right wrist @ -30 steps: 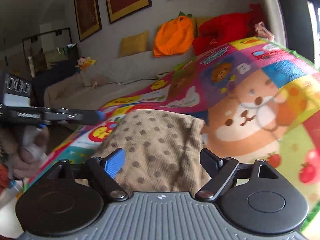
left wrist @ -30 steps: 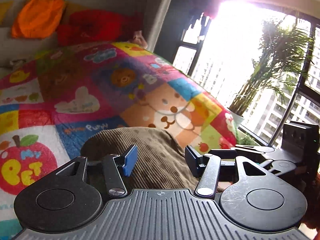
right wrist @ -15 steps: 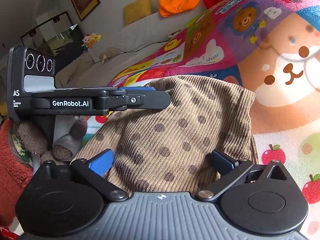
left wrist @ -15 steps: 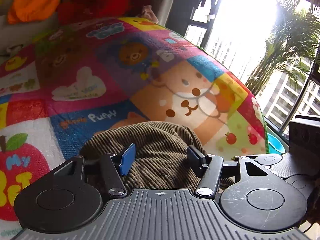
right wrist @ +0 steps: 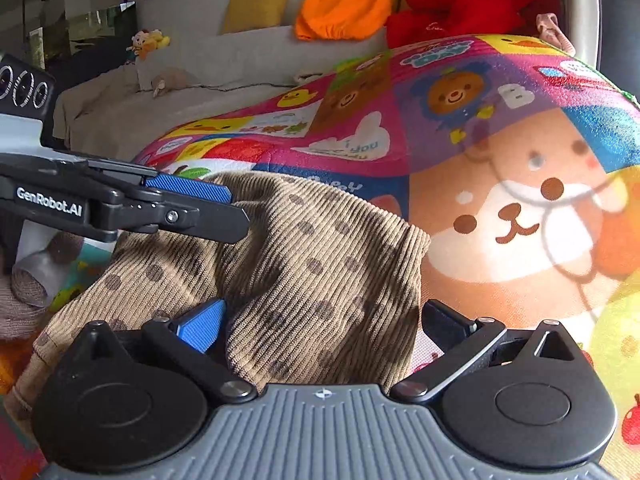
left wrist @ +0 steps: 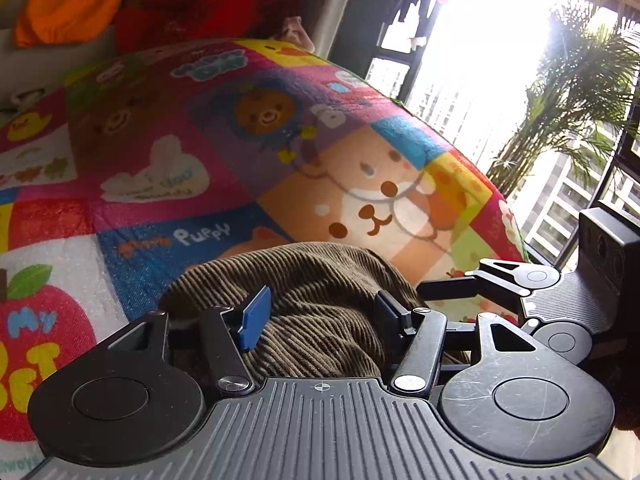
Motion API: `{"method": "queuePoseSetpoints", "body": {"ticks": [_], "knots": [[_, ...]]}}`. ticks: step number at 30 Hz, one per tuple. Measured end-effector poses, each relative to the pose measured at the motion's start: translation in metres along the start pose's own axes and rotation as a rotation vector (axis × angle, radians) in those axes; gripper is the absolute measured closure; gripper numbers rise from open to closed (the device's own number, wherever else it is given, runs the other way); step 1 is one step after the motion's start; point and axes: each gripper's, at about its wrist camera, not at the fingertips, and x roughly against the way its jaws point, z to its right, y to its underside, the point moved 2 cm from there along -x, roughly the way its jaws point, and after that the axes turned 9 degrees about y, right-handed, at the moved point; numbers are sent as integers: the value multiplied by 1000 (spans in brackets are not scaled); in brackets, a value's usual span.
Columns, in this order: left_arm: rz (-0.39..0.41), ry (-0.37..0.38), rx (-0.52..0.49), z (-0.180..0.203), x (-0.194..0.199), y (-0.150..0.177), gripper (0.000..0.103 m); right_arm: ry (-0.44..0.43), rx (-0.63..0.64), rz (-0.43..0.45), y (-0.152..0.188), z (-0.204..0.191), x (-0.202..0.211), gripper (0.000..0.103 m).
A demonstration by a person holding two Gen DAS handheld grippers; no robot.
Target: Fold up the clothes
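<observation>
A tan ribbed garment with dark dots lies bunched on the colourful play mat. In the left wrist view it looks dark brown. My left gripper is open, its fingers on either side of the raised cloth. My right gripper is open too, with the cloth's near edge between its fingers. The left gripper shows from the side in the right wrist view, over the cloth's left part. The right gripper shows at the right of the left wrist view.
An orange cushion, a red plush and a yellow pillow lie on the pale sofa behind the mat. A bright window and a palm plant are to the right. A sleeved hand holds the left gripper.
Both grippers have come down closer to the garment and closer to each other. The cloth now bunches up higher between the fingers. Both jaws stay open.
</observation>
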Motion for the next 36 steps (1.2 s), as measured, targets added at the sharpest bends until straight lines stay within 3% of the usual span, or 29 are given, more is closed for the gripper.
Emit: {"method": "queuePoseSetpoints", "body": {"ticks": [8,10,12,14,15,17,19,23,27,30,31,33,36], "knots": [[13,1,-6,2,1,2,36,136,-167,82,-32,49,5,0],[21,0,-10,4,3,2,35,138,-166,63,-37,47,-14,0],[36,-4,-14,7,12,2,33,235,-54,40,-35,34,-40,0],[62,-8,-21,11,25,1,22,254,23,38,-26,24,-58,0],[79,-19,-28,13,32,0,19,248,-4,37,-25,25,-59,0],[98,-47,-34,10,39,-5,22,234,-48,18,-25,29,-59,0],[104,-53,-14,3,40,-11,33,229,-53,19,-23,31,-59,0],[40,-52,61,-15,17,-18,51,236,-50,27,-22,29,-56,0],[-4,-48,129,-33,-2,-20,56,236,-49,35,-20,31,-53,0],[-29,-68,114,-32,-8,-21,56,235,-52,60,-20,31,-41,0],[-38,-76,101,-30,-11,-21,56,206,-54,92,-21,29,-29,0],[-46,-85,87,-28,-14,-21,56,56,-62,150,-21,20,-2,0],[-51,-95,85,-29,-21,-21,54,-157,-23,128,-12,-3,19,0]]}}
